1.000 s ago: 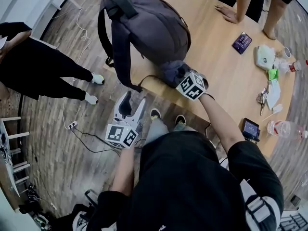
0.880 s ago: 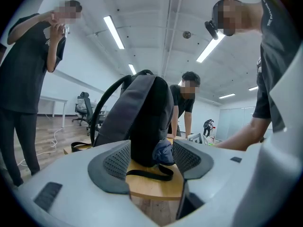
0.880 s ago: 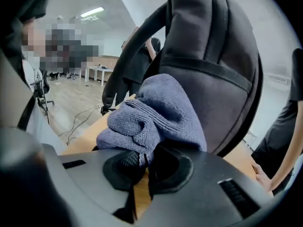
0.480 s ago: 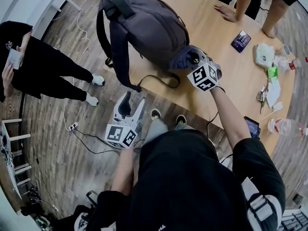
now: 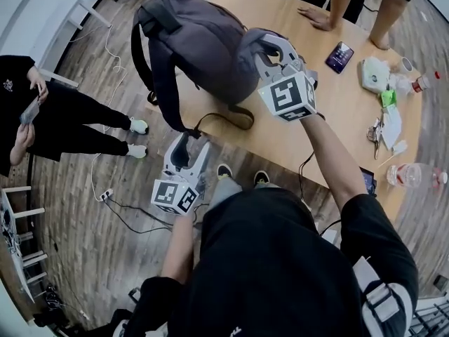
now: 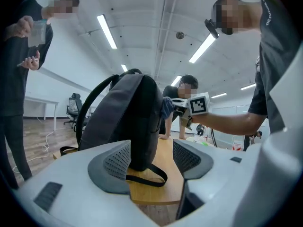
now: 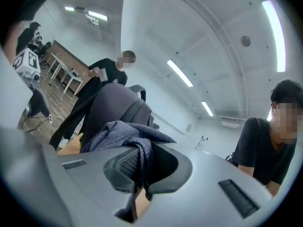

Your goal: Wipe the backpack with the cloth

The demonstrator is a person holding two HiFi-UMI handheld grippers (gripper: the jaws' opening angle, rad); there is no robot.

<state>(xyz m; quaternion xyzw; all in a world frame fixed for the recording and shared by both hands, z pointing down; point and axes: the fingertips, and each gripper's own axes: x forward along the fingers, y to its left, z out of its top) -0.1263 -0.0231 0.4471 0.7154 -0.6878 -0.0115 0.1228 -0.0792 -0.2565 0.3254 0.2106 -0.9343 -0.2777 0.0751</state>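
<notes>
The dark grey backpack (image 5: 196,44) stands upright on the wooden table (image 5: 330,128), near its left edge. My right gripper (image 5: 272,49) is raised beside the backpack's upper right side and is shut on a blue-grey cloth (image 5: 250,44), which bunches against the fabric. In the right gripper view the cloth (image 7: 127,132) drapes over the jaws of this gripper (image 7: 142,167), with the backpack (image 7: 108,107) just behind. My left gripper (image 5: 191,146) hangs low over the floor, short of the table edge, open and empty. The left gripper view frames the backpack (image 6: 130,122) between the pads (image 6: 112,162).
A phone (image 5: 339,56) lies on the table beyond the backpack. White packets, a green item and bottles (image 5: 414,177) crowd the table's right end. People stand at the far side (image 5: 330,5) and on the floor to the left (image 5: 63,114). Cables (image 5: 116,202) trail on the floor.
My right gripper has risen with the cloth from the backpack's lower near end to its upper side. The left gripper has stayed where it was.
</notes>
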